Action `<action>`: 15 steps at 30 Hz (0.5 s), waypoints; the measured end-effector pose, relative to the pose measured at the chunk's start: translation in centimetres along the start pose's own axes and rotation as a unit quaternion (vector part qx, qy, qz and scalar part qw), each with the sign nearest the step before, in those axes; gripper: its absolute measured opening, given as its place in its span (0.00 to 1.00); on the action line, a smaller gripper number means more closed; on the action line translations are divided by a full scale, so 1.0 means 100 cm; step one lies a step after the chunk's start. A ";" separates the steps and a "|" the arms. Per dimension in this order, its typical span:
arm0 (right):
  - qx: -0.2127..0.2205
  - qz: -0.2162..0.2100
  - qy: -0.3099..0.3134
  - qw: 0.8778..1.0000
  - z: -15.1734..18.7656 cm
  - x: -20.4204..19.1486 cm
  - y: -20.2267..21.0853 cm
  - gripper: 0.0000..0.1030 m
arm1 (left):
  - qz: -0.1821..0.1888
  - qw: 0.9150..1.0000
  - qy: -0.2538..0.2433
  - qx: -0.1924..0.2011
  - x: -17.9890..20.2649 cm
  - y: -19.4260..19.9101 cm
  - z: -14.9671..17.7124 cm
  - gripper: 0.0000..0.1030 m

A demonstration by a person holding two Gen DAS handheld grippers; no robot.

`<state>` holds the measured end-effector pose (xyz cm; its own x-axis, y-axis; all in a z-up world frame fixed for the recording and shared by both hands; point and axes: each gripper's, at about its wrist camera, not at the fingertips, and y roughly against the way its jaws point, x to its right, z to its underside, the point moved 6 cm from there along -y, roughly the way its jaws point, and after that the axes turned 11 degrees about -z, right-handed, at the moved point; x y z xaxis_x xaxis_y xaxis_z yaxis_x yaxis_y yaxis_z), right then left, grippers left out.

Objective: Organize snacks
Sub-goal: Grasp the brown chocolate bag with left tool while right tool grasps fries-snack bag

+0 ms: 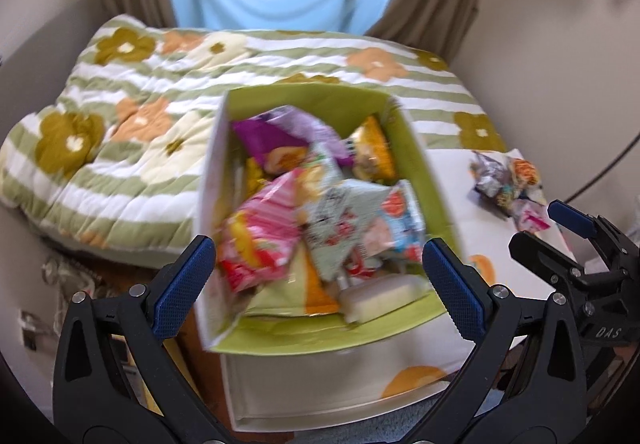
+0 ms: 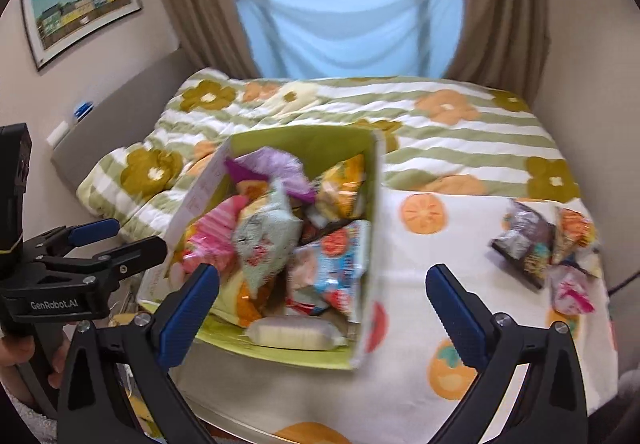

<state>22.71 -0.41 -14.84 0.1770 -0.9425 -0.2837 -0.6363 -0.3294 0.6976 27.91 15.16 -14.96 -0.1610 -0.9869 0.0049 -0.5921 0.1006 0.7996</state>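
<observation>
A white carton with a green inside stands on a fruit-print cloth, packed with snack packets: a pink one, a pale green one, a purple one and a white wrapped bar. A small pile of loose snack packets lies on the cloth to the right. My left gripper is open in front of the carton, its pads clear of the walls. My right gripper is open wide by the carton's near right corner, holding nothing.
A bed with a green-striped flower quilt lies behind the cloth-covered surface. Brown curtains and a window with blue fabric stand at the back. A framed picture hangs at left. A hand holds the left gripper's handle.
</observation>
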 end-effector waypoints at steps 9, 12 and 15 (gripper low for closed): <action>0.037 0.071 -0.035 0.996 -0.009 0.082 0.050 1.00 | 0.031 0.998 -0.054 0.012 0.098 0.000 -0.024 0.99; 0.038 0.083 -0.047 0.995 -0.010 0.120 0.061 1.00 | 0.043 0.997 -0.061 0.006 0.140 -0.010 -0.029 0.99; 0.032 0.091 -0.057 0.994 -0.012 0.166 0.070 1.00 | 0.053 0.996 -0.065 -0.008 0.184 -0.026 -0.034 1.00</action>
<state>22.06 -18.39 -13.87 -0.0296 -0.9724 -0.2314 -0.6974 -0.1457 0.7017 29.20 -3.64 -14.93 -0.3231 -0.9463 0.0124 -0.5536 0.1996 0.8085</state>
